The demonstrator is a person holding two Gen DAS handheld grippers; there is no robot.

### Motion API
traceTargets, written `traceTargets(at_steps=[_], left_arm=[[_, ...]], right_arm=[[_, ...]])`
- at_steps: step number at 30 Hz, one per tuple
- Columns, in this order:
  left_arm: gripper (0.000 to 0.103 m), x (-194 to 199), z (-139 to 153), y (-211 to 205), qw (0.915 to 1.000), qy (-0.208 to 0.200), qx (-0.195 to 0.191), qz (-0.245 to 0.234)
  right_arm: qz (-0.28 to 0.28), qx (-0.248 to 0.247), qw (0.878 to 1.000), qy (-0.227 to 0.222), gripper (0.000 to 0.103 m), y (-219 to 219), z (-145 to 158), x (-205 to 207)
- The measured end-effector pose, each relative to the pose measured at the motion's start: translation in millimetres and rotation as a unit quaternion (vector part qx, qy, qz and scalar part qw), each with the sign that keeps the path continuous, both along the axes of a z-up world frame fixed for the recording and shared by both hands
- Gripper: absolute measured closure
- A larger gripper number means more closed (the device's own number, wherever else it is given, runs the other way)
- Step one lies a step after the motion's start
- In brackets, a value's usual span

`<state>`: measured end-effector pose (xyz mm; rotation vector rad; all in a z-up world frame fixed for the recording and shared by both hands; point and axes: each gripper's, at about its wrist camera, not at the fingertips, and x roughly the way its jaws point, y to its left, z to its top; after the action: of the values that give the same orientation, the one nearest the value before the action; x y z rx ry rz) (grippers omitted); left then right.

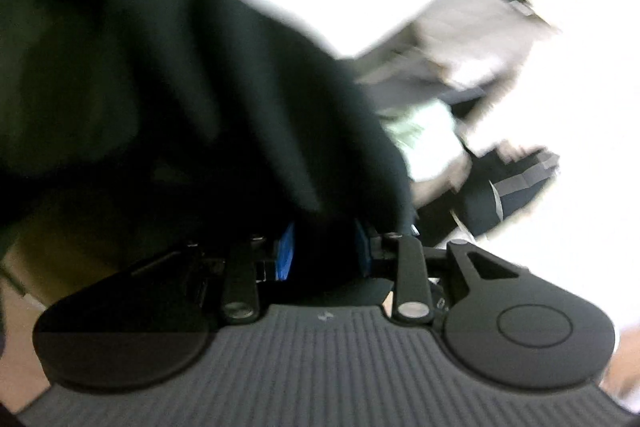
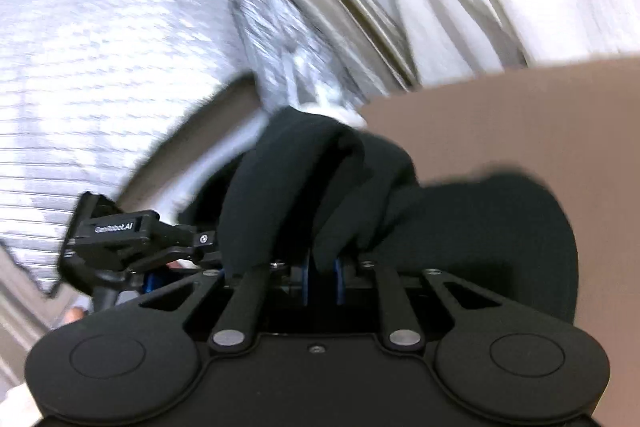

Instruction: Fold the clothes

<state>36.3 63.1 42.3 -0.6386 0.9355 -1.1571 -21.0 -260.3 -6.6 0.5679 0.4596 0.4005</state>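
Two grippers pinch one black garment [image 2: 304,187]: the left gripper [image 1: 324,251] and the right gripper [image 2: 322,277] each clamp bunched folds between blue pads [image 2: 340,279]. Cloth hides their fingertips; motion blur smears everything behind. A brown tabletop [image 2: 520,123] shows at right.
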Motion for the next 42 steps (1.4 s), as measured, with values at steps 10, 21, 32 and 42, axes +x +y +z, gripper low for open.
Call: traceTargets(at_steps=[10, 21, 32, 42], left_arm=[[0.033, -111.6, 50.6, -66.2, 0.9123, -0.305, 0.271, 0.034], [0.013, -102.1, 1.3, -114.9, 0.9139, -0.278, 0.292, -0.043], [0.008, -117.5, -33.4, -160.5, 0.9083, -0.285, 0.289, -0.100], [0.044, -106.2, -38.9, -159.5, 0.8920, -0.277, 0.346, -0.089]], right_arm=[[-0.094, -0.218, 0.969, 0.075, 0.074, -31.3, 18.3, -96.6], [-0.041, -0.170, 0.978, 0.111, 0.033, -47.6, -31.7, -107.8], [-0.008, -0.137, 0.987, 0.080, 0.019, -44.7, -40.3, -117.9], [-0.032, -0.124, 0.986, 0.111, 0.019, -56.7, -51.4, -119.4]])
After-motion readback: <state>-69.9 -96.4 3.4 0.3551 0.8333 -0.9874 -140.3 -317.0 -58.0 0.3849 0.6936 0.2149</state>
